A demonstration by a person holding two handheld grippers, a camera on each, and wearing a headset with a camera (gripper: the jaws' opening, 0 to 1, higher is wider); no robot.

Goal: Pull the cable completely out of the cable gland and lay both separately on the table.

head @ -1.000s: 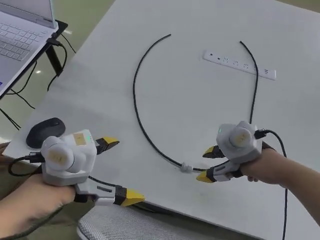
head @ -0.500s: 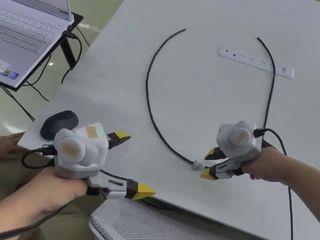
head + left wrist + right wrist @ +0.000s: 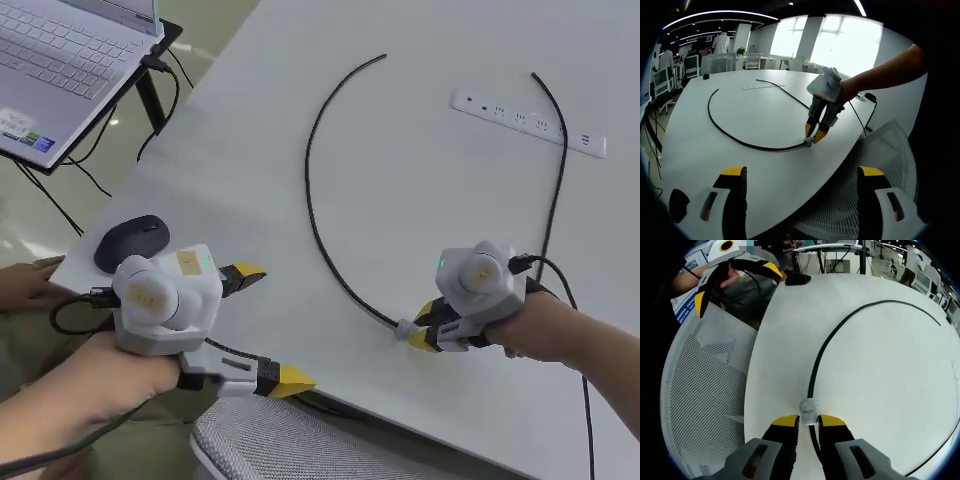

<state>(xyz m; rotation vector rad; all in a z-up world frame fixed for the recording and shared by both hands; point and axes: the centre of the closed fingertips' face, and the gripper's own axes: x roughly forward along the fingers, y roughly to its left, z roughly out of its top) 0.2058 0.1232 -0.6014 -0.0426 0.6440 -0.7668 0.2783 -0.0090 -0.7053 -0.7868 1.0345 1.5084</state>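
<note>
Right gripper [image 3: 424, 328] sits low over the table [image 3: 430, 190] near its front edge. The hand is behind it and the forearm comes in from the right. The tips point left at the gland [image 3: 404, 328].
Jaws narrow, one on each side of the cable [image 3: 310, 200] just behind the gland. The right gripper view shows a slit of gap on both sides of the cable, so it is not clamped.
The gland rests on the table, threaded on the cable, right at the tips. The cable lies flat and arcs away across the tabletop.

Left gripper [image 3: 268, 325] is held off the table's near-left edge above the chair [image 3: 260, 445], tips pointing right. Jaws wide, holding nothing.

Against a second ago: the right jaws have drawn in and closed up on the gland. The left gripper is still wide in the same stance. Cable and gland lie as before.
</note>
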